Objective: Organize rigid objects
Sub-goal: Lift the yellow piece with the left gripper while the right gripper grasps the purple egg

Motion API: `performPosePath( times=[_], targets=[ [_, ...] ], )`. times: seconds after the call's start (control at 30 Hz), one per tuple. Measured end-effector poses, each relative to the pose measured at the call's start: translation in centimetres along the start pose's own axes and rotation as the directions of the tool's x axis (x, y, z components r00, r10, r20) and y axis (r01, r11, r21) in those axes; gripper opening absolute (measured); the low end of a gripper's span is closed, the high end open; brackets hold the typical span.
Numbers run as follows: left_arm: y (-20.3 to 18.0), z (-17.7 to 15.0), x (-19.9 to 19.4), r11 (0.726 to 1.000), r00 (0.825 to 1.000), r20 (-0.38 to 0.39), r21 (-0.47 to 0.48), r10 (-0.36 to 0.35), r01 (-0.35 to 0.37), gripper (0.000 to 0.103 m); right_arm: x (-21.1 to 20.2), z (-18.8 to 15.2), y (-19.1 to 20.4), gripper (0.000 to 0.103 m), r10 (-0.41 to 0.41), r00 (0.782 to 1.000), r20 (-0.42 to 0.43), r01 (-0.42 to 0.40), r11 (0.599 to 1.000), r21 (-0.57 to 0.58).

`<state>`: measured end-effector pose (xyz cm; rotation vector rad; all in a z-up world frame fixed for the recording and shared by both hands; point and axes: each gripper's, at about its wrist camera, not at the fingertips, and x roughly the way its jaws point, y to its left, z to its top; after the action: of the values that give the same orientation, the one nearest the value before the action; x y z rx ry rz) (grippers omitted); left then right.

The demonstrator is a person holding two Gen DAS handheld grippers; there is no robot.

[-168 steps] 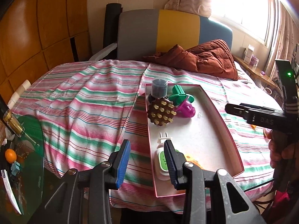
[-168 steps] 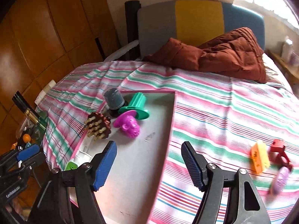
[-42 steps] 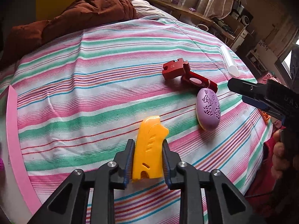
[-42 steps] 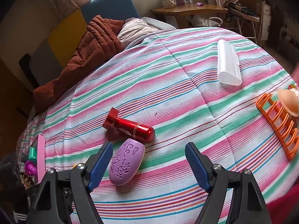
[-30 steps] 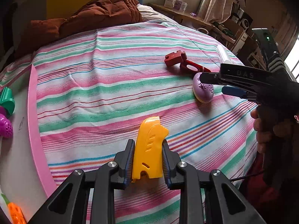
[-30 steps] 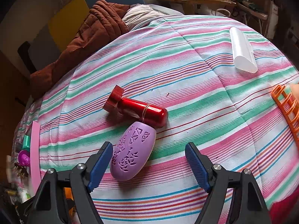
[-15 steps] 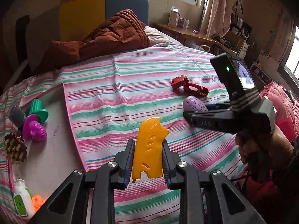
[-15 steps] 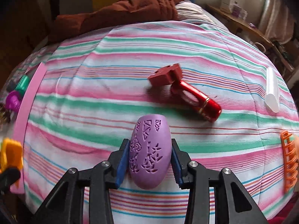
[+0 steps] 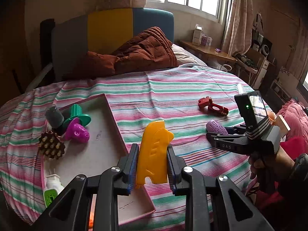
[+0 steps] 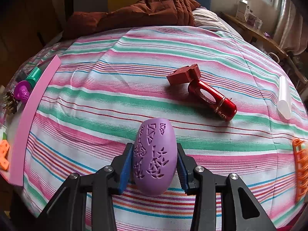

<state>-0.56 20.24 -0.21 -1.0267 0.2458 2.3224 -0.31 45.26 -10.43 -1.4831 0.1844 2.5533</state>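
My left gripper (image 9: 152, 154) is shut on a yellow plastic piece (image 9: 155, 134), held upright above the striped bed beside the right rim of the pink-rimmed tray (image 9: 115, 121). My right gripper (image 10: 154, 150) is shut on a purple oval (image 10: 154, 134) with cut-out patterns, low over the bedspread; the left wrist view shows this purple oval (image 9: 215, 127) in the right gripper (image 9: 221, 132), held by a person's hand (image 9: 269, 161). A red metal piece (image 10: 204, 92) lies on the bed just beyond.
The tray holds a grey cap (image 9: 54, 116), a green piece (image 9: 79, 113), a magenta piece (image 9: 77, 131), a brown spiked brush (image 9: 51, 146) and a white-green plug (image 9: 51, 190). A white tube (image 10: 284, 98) and an orange rack (image 10: 300, 165) lie at the right. A brown quilt (image 9: 134, 55) sits by the headboard.
The right gripper's jaws, open around the purple oval a second ago, have shut on it and rolled. The left gripper has risen and swung towards the tray with the yellow piece.
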Motion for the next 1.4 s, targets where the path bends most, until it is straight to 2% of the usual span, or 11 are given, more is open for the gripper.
performPosePath(
  times=[0.43,0.87,1.07,1.2,1.4],
  targets=[
    [3.7,-1.5,-1.6,0.995,0.998,0.001,-0.077,0.064,-0.064,0.027,-0.1,-0.4,1.0,0.042,-0.042,0.999,0.03,0.043,0.998,-0.052],
    [5.2,-2.4,-1.5,0.991,0.997,-0.024,-0.11,0.076,-0.078,0.027,0.0,-0.4,1.2,0.042,-0.056,0.998,0.04,0.059,0.996,-0.071],
    [6.4,-2.8,-1.4,0.988,0.998,-0.03,-0.147,0.052,-0.056,0.027,-0.1,-0.5,1.3,0.042,-0.058,0.997,0.041,0.061,0.995,-0.074],
    [9.2,-2.7,-2.0,0.97,1.0,-0.02,-0.242,0.01,-0.014,0.027,-0.1,-0.5,1.4,0.042,-0.062,0.997,0.042,0.065,0.995,-0.076],
    [14.9,-2.5,-2.9,0.923,1.0,-0.005,-0.384,0.011,-0.012,0.027,-0.1,-0.4,1.4,0.042,-0.063,0.997,0.043,0.067,0.994,-0.083]
  ],
)
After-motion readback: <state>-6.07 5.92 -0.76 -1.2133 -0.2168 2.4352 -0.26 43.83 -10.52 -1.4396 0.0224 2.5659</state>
